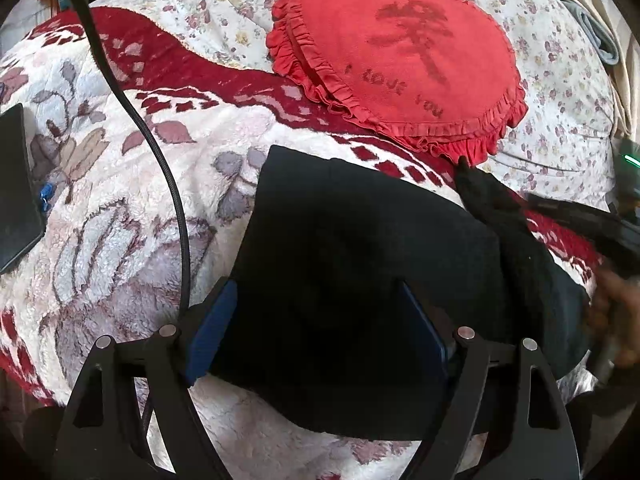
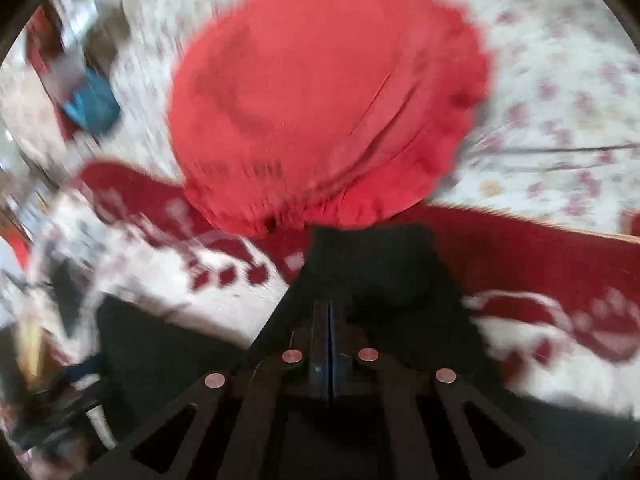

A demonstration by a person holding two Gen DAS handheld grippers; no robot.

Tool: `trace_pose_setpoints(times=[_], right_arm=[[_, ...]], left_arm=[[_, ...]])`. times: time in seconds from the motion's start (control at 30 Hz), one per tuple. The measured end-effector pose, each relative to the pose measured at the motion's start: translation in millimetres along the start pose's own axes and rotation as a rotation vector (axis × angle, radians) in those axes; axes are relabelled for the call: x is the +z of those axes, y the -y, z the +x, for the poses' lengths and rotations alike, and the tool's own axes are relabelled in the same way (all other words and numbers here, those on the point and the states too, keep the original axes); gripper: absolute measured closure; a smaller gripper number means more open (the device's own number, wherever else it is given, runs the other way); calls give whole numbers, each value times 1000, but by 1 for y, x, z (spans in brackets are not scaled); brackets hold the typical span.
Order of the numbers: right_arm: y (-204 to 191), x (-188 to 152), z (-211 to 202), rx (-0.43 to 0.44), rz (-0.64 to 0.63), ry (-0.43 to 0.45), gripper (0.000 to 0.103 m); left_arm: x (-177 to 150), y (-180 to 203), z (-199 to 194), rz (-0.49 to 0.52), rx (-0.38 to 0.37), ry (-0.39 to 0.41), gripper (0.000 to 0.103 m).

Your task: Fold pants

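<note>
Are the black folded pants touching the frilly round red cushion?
Touching. In the left wrist view, a dark tip of the black pants reaches the red cushion's ruffled edge with no gap.

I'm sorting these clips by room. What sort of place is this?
Probably a bedroom, on a bed: a fleece floral blanket, a flowered sheet and a red frilled cushion, with black pants laid out on top.
</note>
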State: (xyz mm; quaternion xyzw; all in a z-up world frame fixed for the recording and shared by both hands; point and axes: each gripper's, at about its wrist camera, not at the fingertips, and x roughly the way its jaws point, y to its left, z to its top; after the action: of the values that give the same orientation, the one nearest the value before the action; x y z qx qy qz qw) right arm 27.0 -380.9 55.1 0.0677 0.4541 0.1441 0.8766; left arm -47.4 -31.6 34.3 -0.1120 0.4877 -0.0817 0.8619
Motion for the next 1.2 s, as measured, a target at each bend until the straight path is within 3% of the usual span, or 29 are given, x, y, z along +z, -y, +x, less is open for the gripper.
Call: trace_pose_setpoints(times=[0.03, 0.1, 0.17, 0.27, 0.3, 0.33, 0.37, 0.47, 0.67, 0.7, 0.73, 0.77, 0.8, 0.87, 1.0, 1.1, 1.2], right_arm=[[12, -4, -30, -4, 20, 53, 103], [23, -9, -61, -76, 10, 76, 103], [21, -12, -67, -133, -28, 57, 103], [4, -7, -51, -103, -29, 45, 93], [-5, -4, -41, -92, -38, 37, 77], [-12, 0, -28, -85, -51, 26, 54], [-23, 4, -10, -87, -69, 7, 47], [-43, 12, 33, -81, -107, -37, 47], [-48, 22, 125, -213, -96, -208, 48], [-45, 22, 126, -207, -90, -184, 55], [-41, 22, 123, -205, -83, -151, 82], [-35, 22, 118, -190, -70, -139, 94], [-26, 23, 108, -121, -27, -130, 96], [-6, 22, 76, -52, 33, -84, 96], [35, -5, -44, 10, 104, 105, 96], [67, -48, -129, -45, 153, 186, 96], [108, -97, -174, -106, 228, 145, 96]], left_arm=[[0, 0, -1, -10, -2, 5, 21], [0, 0, -1, -20, 0, 7, 21], [0, 1, -1, -18, 8, 7, 21], [1, 2, -3, -30, 11, 14, 21], [1, 1, -3, -37, 10, 16, 21], [1, 1, -3, -42, 10, 15, 21], [1, 1, -3, -38, 12, 15, 21], [0, 3, -1, -14, 21, 11, 21], [0, 2, 4, 2, 24, 10, 21], [0, 1, 4, -1, 22, 6, 21], [1, -1, 6, -6, 18, 0, 21], [1, -2, 6, -11, 15, -2, 21], [1, -2, 6, -16, 12, -2, 21], [2, -3, 6, -21, 11, -4, 21], [2, -2, -2, -36, 3, 14, 21], [1, -3, -6, -52, -6, 15, 21], [1, -1, -9, -49, 3, 21, 21]])
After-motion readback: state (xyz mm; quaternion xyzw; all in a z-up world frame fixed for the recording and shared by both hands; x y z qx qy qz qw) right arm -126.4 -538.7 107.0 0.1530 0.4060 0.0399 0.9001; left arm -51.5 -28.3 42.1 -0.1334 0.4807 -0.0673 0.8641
